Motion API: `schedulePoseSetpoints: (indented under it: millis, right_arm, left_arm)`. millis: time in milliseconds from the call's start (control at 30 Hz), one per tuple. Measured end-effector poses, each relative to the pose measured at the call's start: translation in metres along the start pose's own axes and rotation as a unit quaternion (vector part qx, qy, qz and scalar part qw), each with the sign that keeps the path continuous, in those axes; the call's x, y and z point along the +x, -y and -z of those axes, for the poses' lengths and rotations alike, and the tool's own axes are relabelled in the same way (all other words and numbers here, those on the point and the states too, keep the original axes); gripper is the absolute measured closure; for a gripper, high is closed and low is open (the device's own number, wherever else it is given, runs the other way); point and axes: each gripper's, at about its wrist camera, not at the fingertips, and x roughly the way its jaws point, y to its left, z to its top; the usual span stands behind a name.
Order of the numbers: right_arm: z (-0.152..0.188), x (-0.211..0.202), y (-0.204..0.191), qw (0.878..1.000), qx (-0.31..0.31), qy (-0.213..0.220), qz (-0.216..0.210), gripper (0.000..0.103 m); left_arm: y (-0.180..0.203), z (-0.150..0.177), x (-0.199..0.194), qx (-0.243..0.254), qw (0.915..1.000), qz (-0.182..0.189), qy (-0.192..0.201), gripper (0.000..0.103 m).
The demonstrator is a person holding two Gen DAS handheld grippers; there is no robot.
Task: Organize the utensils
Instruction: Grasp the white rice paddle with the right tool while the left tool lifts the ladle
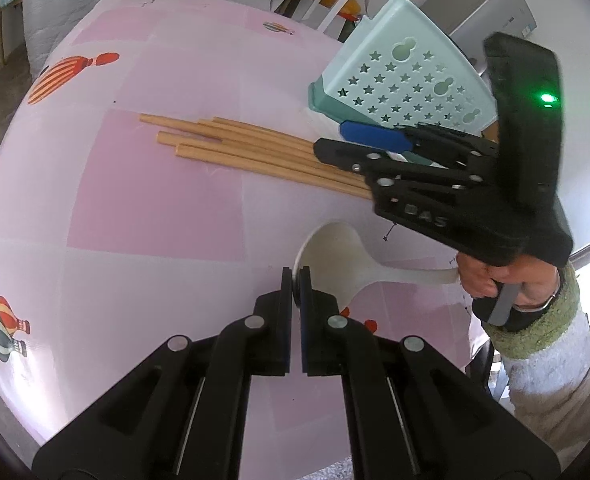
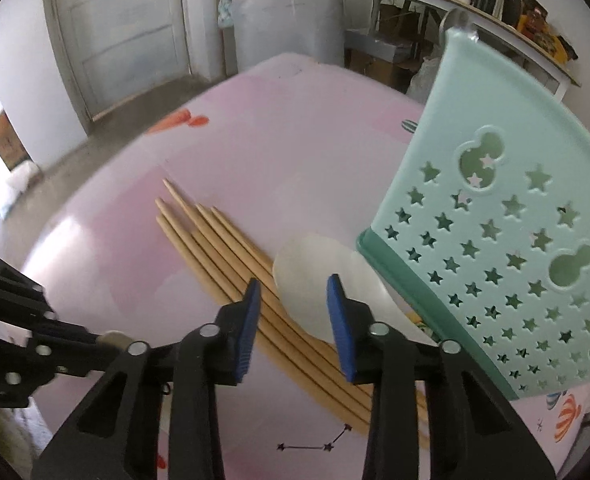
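While clamped by left hand-held gripper (image 1: pixel 295 276) | spoon (image 1: pixel 335 256) rim between pads

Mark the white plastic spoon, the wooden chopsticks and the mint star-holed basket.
white plastic spoon (image 1: pixel 335 252), left wrist view, on its bowl.
wooden chopsticks (image 2: pixel 215 256), right wrist view, mid-bundle.
mint star-holed basket (image 2: pixel 507 184), right wrist view, perforated wall.

Left claw (image 1: pixel 295 280) pinched nearly closed, right claw (image 2: pixel 294 294) spread wide — tilted down, apart

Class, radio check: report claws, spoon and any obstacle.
Left claw shut on spoon bowl rim. Right claw open, above chopsticks. Holder tilted beside spoon.
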Motion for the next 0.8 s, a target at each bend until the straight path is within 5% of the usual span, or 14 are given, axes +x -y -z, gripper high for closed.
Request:
schedulePoseSetpoints:
  millis: [200, 500, 700, 800]
  right_arm:
    - [0.001, 0.003, -0.003, 1.0, -0.004, -0.003, 0.009, 0.087]
    - [0.002, -0.026, 0.003, 0.998, 0.005, 0.049, 0.035, 0.097]
    - [0.026, -0.086, 0.035, 0.986, 0.103, 0.128, 0.037, 0.101]
    - [0.054, -0.126, 0.058, 0.968, 0.176, 0.175, 0.03, 0.101]
  left_arm:
    - [0.001, 0.004, 0.001, 0.001, 1.0, -0.002, 0.0, 0.101]
    - [-0.004, 0.004, -0.003, -0.005, 1.0, -0.004, 0.0, 0.101]
    - [-0.004, 0.006, -0.005, -0.004, 1.0, -0.003, 0.003, 0.101]
    - [-0.005, 0.007, -0.005, -0.004, 1.0, -0.003, 0.006, 0.101]
